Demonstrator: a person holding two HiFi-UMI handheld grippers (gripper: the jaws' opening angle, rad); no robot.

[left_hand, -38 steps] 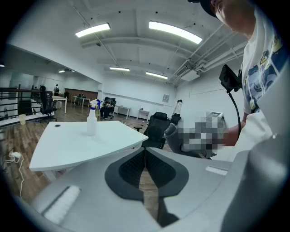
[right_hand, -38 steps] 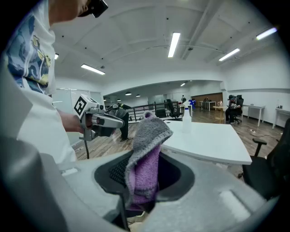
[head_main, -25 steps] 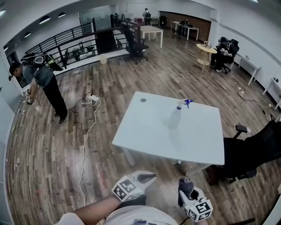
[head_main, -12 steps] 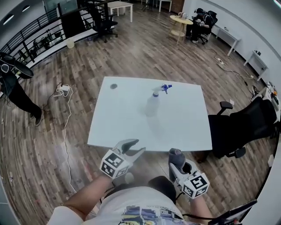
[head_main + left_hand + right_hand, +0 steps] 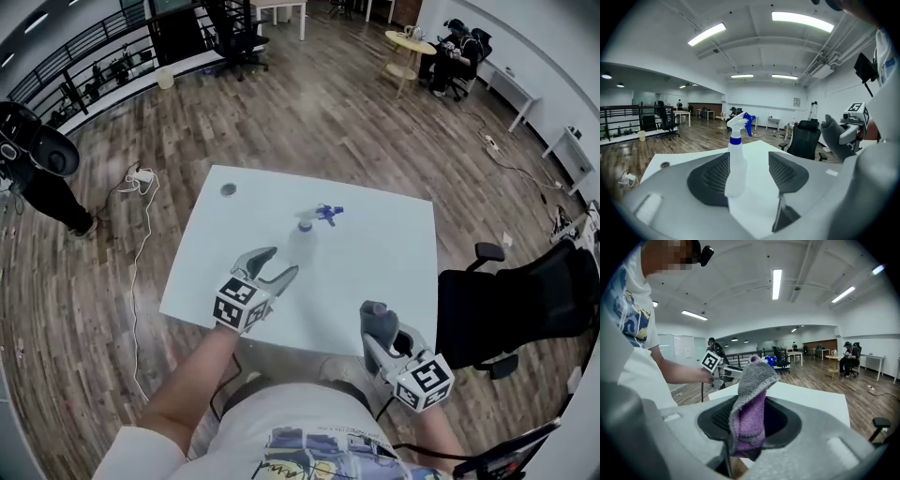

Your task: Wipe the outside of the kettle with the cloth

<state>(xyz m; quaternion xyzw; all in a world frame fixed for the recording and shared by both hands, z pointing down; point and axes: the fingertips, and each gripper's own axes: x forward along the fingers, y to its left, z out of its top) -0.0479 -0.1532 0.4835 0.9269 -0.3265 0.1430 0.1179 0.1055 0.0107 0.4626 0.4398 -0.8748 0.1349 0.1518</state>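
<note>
The right gripper (image 5: 382,330) is clamped on the cloth (image 5: 752,399). The grey and purple fabric is bunched between its jaws and stands up past the tips, probably so that a soft fold can meet a surface first. This gripper hangs at the near edge of the table (image 5: 375,244), not yet over it.

The left gripper (image 5: 283,261) is ahead of it and over the table. Its jaws have just been opening and now stand wide apart, with nothing pressed between them. A spray bottle (image 5: 736,164) stands upright just ahead of its tips, in line with the gap. The spread jaws suggest a reach for the bottle, perhaps to wet the cloth.

No kettle shows in any view, so wiping cannot have begun.
</note>
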